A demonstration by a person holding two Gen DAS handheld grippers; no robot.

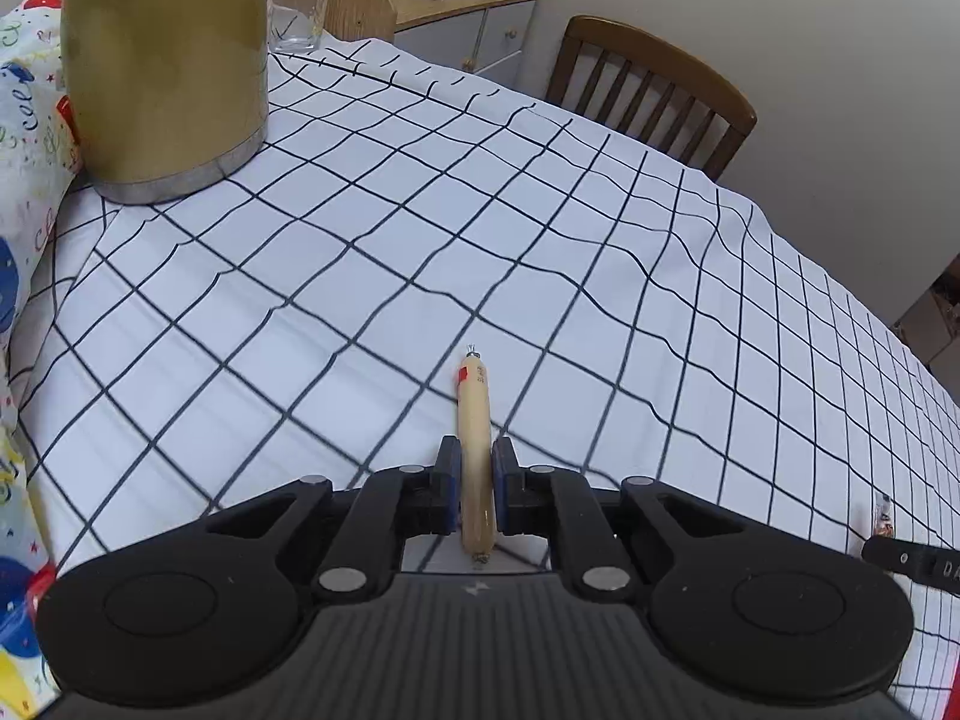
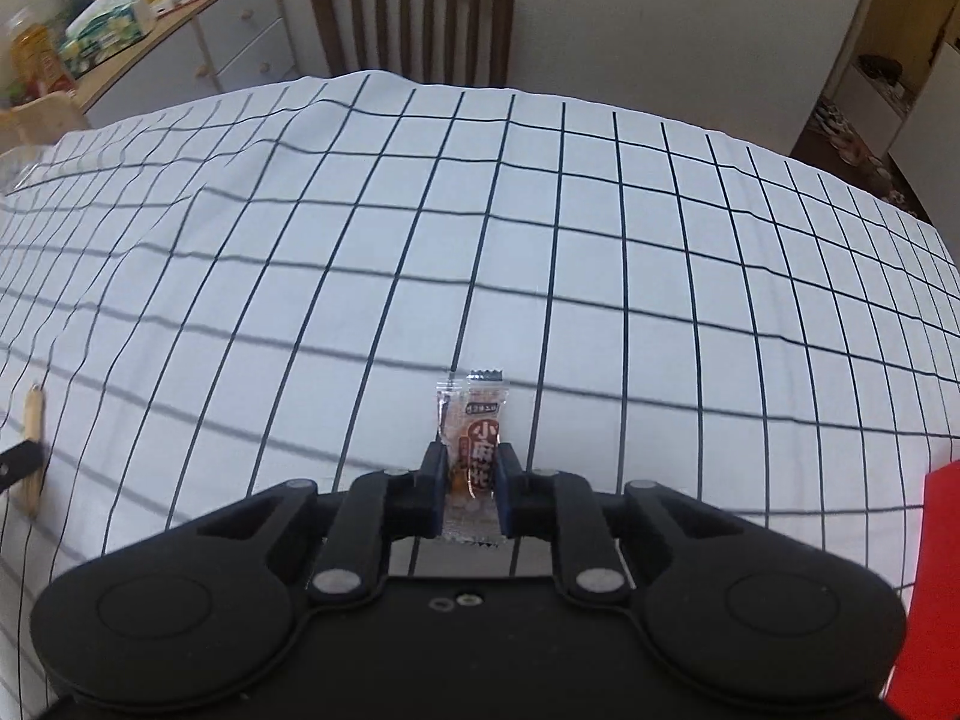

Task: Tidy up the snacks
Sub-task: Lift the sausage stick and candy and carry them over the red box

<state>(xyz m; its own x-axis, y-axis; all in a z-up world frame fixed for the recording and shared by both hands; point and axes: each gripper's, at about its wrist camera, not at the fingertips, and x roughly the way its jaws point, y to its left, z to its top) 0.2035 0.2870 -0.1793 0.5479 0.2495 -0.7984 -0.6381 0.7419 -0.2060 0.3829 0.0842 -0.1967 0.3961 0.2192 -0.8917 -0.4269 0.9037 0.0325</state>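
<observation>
Above the white cloth with dark grid lines (image 1: pixel 420 228), my left gripper (image 1: pixel 477 468) is clamped on a beige wrapped sausage stick (image 1: pixel 474 420), long axis toward 12 o'clock. My right gripper (image 2: pixel 471 471) pinches a clear snack packet (image 2: pixel 474 426), also pointing 12 o'clock, printed "小麻花".

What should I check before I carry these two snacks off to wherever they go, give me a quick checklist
1. Left gripper grip: shut on the sausage stick, pads on both sides. Ok.
2. Sausage stick seating: it runs lengthwise between the pads, most of it sticking out ahead. Ok, but watch for pivoting.
3. Right gripper grip: shut on the snack packet, held at its lower half. Ok.
4. Both snacks lifted off the checked tablecloth: cannot tell.
5. Obstacles near the left side: kettle and drinking glass stand well ahead, to the left. Ok.
6. Drop-off container: a red object shows at the right edge, but what it is, cannot tell.
</observation>
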